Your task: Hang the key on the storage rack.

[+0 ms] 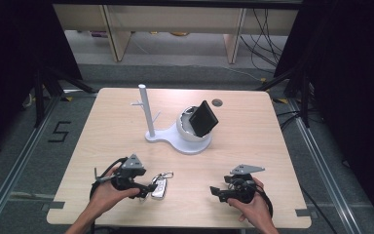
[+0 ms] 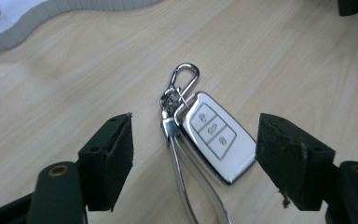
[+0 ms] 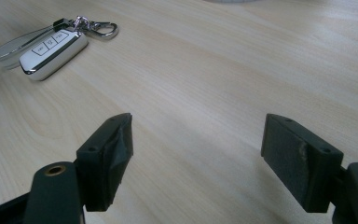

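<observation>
Lying on the wooden table (image 1: 102, 126), the car key (image 2: 216, 136) is waiting between the 2 apart jaws of the left gripper (image 1: 152, 187), which should be closing on its body, not its strap (image 2: 182, 177), while the right gripper (image 1: 213, 192) is staying apart, empty.

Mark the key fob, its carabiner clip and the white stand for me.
key fob (image 2: 216, 137): left gripper view, on the button panel of its white face.
carabiner clip (image 2: 186, 77): left gripper view, on the metal loop beyond the fob.
white stand (image 1: 144, 109): high view, on the upright post.
</observation>
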Available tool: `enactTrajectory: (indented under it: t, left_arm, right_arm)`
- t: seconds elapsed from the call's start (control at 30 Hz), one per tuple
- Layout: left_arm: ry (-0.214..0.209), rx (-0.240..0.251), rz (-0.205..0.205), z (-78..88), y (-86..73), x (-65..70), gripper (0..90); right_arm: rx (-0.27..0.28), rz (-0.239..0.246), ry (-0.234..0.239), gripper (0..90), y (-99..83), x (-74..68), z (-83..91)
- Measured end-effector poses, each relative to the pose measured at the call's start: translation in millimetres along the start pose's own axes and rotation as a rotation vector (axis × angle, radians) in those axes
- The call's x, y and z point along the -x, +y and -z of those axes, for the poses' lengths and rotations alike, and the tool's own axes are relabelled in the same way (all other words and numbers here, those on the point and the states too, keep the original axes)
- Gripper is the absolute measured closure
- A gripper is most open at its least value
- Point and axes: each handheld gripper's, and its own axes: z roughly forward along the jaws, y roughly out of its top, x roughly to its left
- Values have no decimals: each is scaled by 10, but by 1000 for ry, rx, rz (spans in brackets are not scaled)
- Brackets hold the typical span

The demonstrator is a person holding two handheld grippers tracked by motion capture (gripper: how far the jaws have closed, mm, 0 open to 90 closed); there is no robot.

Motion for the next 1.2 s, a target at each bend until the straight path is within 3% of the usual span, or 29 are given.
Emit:
enactTrajectory:
  t: [0.03,0.07,0.1,0.17,0.23,0.27,0.3,0.37,0.5,0.57,0.6,0.63,0.67,0.7,0.87,0.9,1.07,1.1,1.2]
  left_arm:
    - [2,-26,-8,-81,114,0,289]
    - [2,-26,-8,-81,114,0,294]
    - [13,-66,-26,-144,216,7,294]
    - [10,-107,-23,-223,347,20,297]
    - [14,-155,-15,-291,448,43,299]
    - [49,-162,-54,-340,500,38,299]
    - [76,-200,-72,-387,552,54,301]
    - [54,-258,-63,-480,629,71,313]
    - [69,-316,-85,-585,680,68,374]
    - [47,-368,-93,-675,688,78,390]
    - [47,-368,-93,-675,688,78,402]
    - [56,-402,-108,-719,692,85,416]
    - [56,-402,-108,-719,692,85,424]
    - [60,-422,-117,-731,695,81,430]
    - [47,-448,-96,-750,691,36,463]
    - [41,-467,-89,-759,685,25,478]
    - [23,-514,-82,-748,668,-10,453]
    - [25,-525,-88,-740,667,-29,467]
    - [17,-547,-84,-748,658,-43,520]
  right_arm:
    - [-3,8,8,260,6,9,5]
    - [-3,8,8,260,6,9,5]
    - [-6,-19,10,261,2,-12,8]
    - [3,-6,7,262,1,-6,7]
    - [-11,-31,3,262,8,-38,17]
    - [-11,-31,3,262,8,-38,17]
    - [-10,-21,10,263,9,-36,13]
    - [-7,-4,27,265,5,-40,2]
    - [-6,5,21,265,15,-37,4]
    - [-1,14,22,265,10,-49,-7]
    - [-1,14,22,265,10,-49,-7]
    - [-1,-8,42,265,7,-62,-18]
    - [-1,-8,42,265,7,-62,-18]
    - [-11,12,26,266,13,-55,-16]
    - [-21,-9,34,270,14,-74,-11]
    - [-16,10,35,270,15,-61,-17]
    - [-20,-3,36,270,14,-71,-15]
    - [-14,21,37,270,15,-61,-25]
    - [-15,24,39,270,15,-66,-28]
